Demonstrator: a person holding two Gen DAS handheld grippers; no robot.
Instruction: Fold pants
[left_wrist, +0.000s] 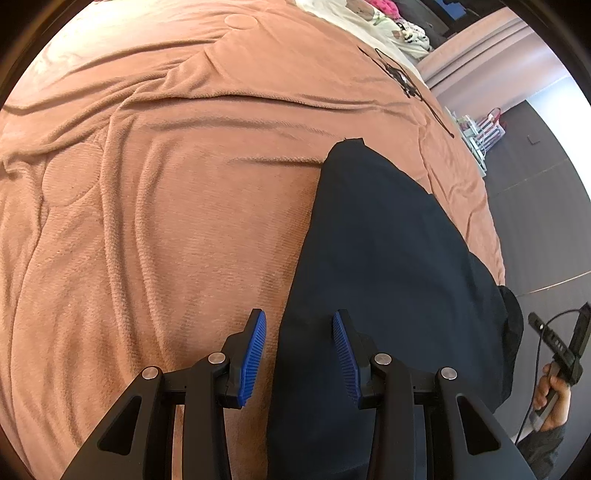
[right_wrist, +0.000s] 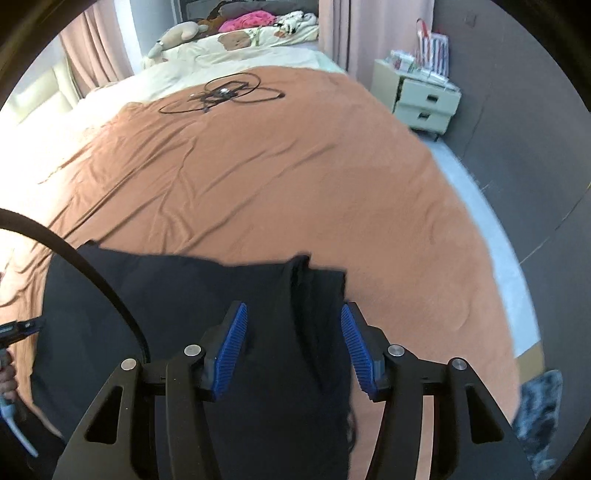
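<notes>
Brown blanket covers the bed, wrinkled and mostly bare. Nearest, two tongs work over one pair of dark pants. Left tongs stand released, pads apart; the pants' left edge runs between them with brown blanket under the left pad, and neither pad presses the cloth. Right tongs are also released, pads spread wide of a ridge of dark cloth that lies between them untouched. A hand at the right rim of the left view holds the other tool.

The pants lie on the near part of the bed by its right side. In the left view their long axis runs away from the camera, narrowing to a far corner. In the right view their far edge runs crosswise, with a raised fold near the middle.

Beyond them lies open blanket, then one coil of black cable, then pillows. Right of the bed's edge is floor and one nightstand.
</notes>
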